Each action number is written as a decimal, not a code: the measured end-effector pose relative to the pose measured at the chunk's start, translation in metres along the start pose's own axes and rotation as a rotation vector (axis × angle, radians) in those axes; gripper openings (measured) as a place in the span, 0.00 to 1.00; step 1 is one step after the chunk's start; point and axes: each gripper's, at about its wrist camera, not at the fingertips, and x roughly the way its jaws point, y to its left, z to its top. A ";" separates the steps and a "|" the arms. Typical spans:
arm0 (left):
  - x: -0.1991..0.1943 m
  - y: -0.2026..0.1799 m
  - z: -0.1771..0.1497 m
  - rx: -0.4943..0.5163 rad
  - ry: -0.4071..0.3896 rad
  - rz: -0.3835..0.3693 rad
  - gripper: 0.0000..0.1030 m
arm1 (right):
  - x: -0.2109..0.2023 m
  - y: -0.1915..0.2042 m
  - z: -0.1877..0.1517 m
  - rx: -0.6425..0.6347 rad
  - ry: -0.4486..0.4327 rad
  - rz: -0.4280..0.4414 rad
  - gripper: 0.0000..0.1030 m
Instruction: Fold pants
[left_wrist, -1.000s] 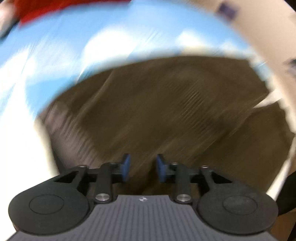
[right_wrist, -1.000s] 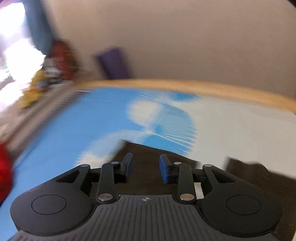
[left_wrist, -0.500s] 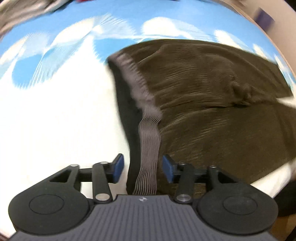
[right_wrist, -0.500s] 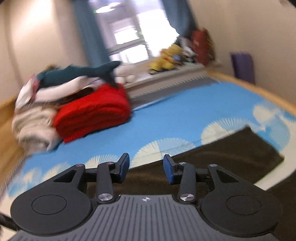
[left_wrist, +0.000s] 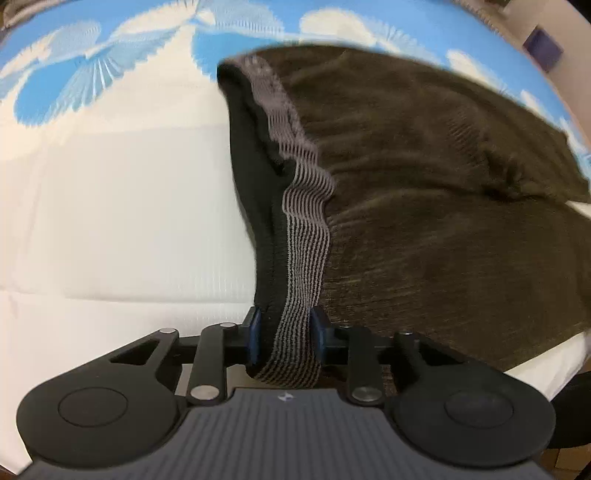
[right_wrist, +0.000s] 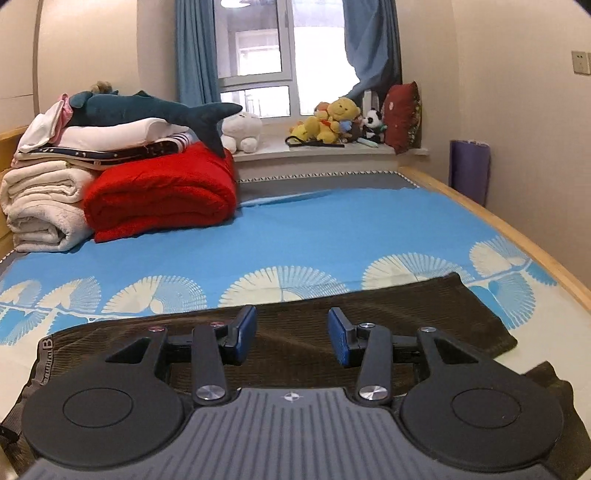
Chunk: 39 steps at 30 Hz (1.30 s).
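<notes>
Left wrist, left gripper (left_wrist: 283, 336) jaws just closed on pants waistband (left_wrist: 303, 236)

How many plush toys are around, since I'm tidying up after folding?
5 at least: shark on the bedding pile, white plush, yellow bear, smaller yellow toy and panda on the windowsill. Others may hide behind.

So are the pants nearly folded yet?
Not yet. The brown pants lie spread flat across the bed, no fold visible. The left gripper has just closed on the waistband. The right gripper is open above the cloth, holding nothing. All the folding is left.
</notes>
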 end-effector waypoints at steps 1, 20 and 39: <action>-0.012 0.002 0.000 -0.013 -0.033 -0.023 0.17 | -0.002 0.000 -0.001 0.006 -0.001 0.001 0.43; 0.004 -0.037 -0.015 0.241 0.098 0.058 0.17 | 0.005 -0.008 -0.005 0.013 0.033 -0.001 0.43; -0.046 -0.068 0.036 0.135 -0.255 0.008 0.51 | 0.033 -0.032 -0.020 -0.035 0.204 -0.071 0.43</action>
